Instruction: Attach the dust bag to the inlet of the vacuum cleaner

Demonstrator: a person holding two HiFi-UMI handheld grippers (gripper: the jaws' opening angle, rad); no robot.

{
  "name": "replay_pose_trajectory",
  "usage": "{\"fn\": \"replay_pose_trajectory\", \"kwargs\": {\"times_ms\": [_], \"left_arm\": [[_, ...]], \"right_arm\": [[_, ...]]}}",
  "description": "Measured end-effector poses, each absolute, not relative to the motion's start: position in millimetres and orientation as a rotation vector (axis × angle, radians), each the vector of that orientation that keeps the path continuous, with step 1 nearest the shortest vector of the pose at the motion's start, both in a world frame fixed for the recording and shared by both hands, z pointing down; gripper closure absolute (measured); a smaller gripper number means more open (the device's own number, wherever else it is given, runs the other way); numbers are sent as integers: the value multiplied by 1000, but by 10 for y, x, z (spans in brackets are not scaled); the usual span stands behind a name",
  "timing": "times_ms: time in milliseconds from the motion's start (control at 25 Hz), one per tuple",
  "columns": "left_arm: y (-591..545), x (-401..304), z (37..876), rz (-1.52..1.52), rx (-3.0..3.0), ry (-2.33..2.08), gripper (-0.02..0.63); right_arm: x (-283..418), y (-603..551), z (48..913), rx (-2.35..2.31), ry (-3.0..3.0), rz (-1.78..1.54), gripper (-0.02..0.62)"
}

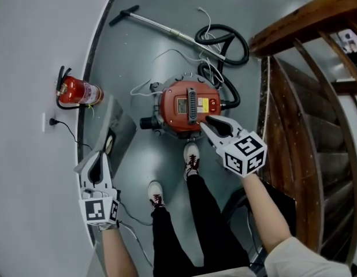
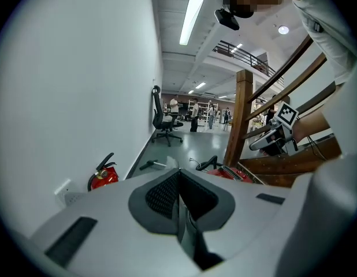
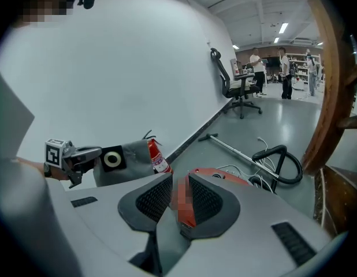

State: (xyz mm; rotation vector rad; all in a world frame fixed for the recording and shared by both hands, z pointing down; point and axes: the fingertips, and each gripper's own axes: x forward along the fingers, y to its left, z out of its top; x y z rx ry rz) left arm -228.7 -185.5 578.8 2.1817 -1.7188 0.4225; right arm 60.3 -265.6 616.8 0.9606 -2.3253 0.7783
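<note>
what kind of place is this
Probably a large open-plan workplace, perhaps a lab or workshop hall. It has a smooth grey floor, an office chair with people standing beyond it, ceiling strip lights, and a wooden staircase.

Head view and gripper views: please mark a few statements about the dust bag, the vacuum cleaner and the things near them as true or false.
1. The left gripper holds the gray dust bag. True.
2. The dust bag is fitted on the vacuum cleaner. False: the bag is apart from it, off to one side in the left gripper.
3. A red fire extinguisher is next to the wall. True.
4. The hose lies beside the fire extinguisher. False: it lies coiled on the far side of the vacuum cleaner.
</note>
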Motion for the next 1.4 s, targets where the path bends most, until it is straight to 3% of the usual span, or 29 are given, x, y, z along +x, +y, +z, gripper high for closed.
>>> {"fn": "replay_pose_trajectory", "kwargs": {"times_ms": [680,1400], "left_arm": [[-1966,-2087,7210,471,2051,-1656,600],[-2151,-1713,7988,435,1899,-1665,600]], "right_arm": [[746,-2842,7024,932,-2252,890,480],[704,-2874,7363,851,-2279,958,476]]}}
